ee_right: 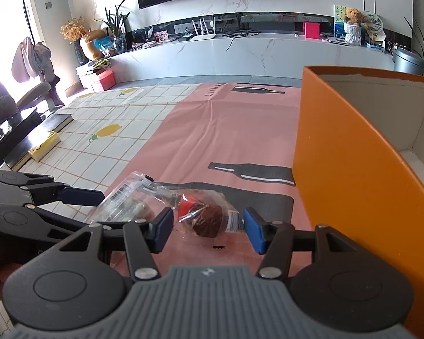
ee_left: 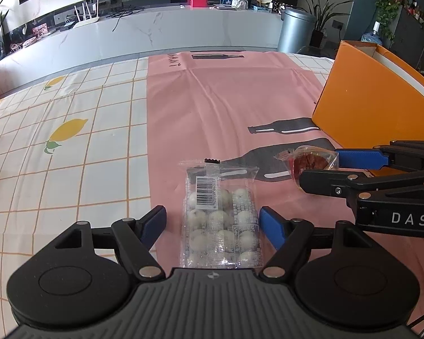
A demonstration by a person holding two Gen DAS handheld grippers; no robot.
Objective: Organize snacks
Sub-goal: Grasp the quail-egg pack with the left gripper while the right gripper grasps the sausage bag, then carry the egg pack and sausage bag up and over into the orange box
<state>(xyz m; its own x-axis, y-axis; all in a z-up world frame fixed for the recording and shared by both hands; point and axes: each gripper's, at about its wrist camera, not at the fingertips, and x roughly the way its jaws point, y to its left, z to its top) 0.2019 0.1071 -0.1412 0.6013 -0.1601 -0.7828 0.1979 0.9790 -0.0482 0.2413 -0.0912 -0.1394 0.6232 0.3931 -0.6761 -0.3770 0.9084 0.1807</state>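
- Left gripper (ee_left: 212, 221): jaws spread wide, straddling the clear pack of white balls (ee_left: 222, 214). Pads stand off both long edges, no contact visible.
- The pack lies flat on the pink mat (ee_left: 212, 99), long axis running straight ahead along the fingers, barcode end farthest out. Closing would likely pinch it across its short width.
- Right gripper (ee_right: 209, 227): jaws part-open around the brown snack in clear wrap (ee_right: 206, 217). Gap on both sides, nothing clamped.
- That snack sits just right of the ball pack, wrappers overlapping in the right view. Orange box (ee_right: 339, 169) is to its right, nearer the right hand.
- Left view shows the ball pack whole, but the box only from outside.
- Right view shows the box open, white inside, something yellow in the bottom; the ball pack is half hidden behind the finger.
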